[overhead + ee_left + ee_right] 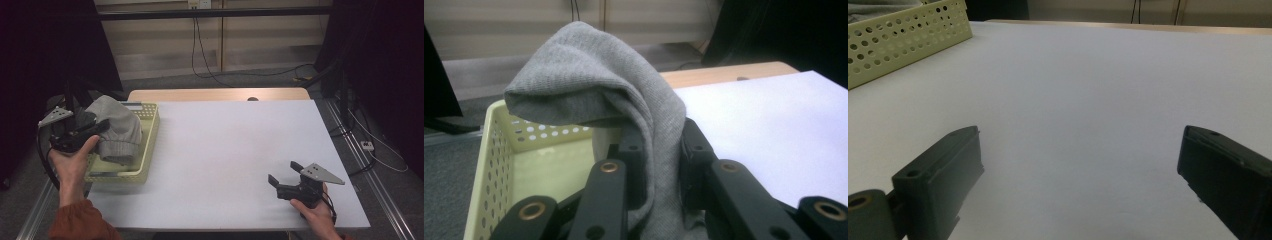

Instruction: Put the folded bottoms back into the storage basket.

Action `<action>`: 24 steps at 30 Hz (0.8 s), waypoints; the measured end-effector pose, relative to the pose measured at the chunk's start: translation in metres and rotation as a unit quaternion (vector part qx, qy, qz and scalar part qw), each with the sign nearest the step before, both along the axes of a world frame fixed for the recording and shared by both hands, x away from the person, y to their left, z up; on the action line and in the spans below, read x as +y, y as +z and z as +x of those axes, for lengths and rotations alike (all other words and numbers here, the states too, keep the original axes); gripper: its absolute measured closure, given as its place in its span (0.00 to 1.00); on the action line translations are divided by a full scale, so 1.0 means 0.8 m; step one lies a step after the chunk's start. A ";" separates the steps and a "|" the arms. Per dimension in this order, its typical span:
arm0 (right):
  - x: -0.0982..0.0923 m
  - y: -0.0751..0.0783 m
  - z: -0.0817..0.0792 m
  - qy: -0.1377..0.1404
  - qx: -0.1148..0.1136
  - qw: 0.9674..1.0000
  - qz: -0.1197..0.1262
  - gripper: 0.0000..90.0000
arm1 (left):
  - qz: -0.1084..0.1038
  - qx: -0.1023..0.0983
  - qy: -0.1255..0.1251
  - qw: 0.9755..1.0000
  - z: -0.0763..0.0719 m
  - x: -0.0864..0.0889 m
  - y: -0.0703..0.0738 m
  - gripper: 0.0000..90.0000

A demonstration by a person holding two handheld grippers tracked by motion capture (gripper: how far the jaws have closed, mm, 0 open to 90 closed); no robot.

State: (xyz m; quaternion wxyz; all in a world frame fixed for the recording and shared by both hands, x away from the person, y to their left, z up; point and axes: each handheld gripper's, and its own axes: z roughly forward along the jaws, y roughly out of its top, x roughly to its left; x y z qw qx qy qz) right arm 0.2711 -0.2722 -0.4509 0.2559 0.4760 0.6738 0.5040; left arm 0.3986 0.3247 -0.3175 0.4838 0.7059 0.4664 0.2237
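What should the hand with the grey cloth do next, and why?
Probably open the jaws and let go. The left gripper is shut on the grey knitted cloth, which already hangs over the pale yellow perforated plastic basket. The right gripper rests open on the white table, holding nothing.

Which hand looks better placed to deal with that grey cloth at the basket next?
Left. The left gripper is clamped on the grey cloth above the yellow basket; the right gripper rests open, far across the table.

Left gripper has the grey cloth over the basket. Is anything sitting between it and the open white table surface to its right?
Nothing visible. The left gripper grips the grey cloth above the yellow basket; the white table surface beside it lies bare up to the right gripper.
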 end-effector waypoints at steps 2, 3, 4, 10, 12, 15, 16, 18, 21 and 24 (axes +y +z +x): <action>0.000 0.000 0.000 0.000 0.000 1.000 0.000 0.04 | 0.002 0.005 -0.001 1.000 0.002 0.000 -0.003 0.85; 0.000 0.000 0.000 0.000 0.000 1.000 0.001 0.04 | 0.002 0.007 -0.002 1.000 0.004 -0.001 -0.004 0.85; 0.000 0.000 0.000 0.000 0.000 1.000 0.001 0.04 | 0.004 0.009 -0.003 1.000 0.005 -0.002 -0.006 0.85; 0.001 0.000 0.000 0.000 0.001 1.000 0.001 0.04 | 0.006 0.018 -0.013 1.000 0.012 -0.009 -0.012 0.85; 0.001 0.000 0.000 0.001 0.001 1.000 0.000 0.04 | 0.009 0.019 -0.018 1.000 0.014 -0.013 -0.013 0.85; 0.001 0.000 0.000 0.001 0.000 1.000 0.000 0.04 | 0.009 0.023 -0.024 0.999 0.017 -0.018 -0.015 0.85; 0.001 0.000 0.000 0.001 0.001 1.000 0.000 0.04 | 0.009 0.024 -0.026 0.999 0.019 -0.019 -0.017 0.85; 0.001 -0.001 0.000 0.001 0.001 1.000 0.000 0.04 | 0.010 0.028 -0.028 0.999 0.022 -0.020 -0.020 0.85; 0.001 -0.001 0.000 0.002 0.000 1.000 -0.001 0.04 | 0.003 0.031 -0.031 0.999 0.025 -0.021 -0.024 0.85; 0.001 -0.001 0.001 0.001 0.001 1.000 0.000 0.04 | 0.019 0.033 -0.025 0.999 0.026 -0.022 -0.025 0.85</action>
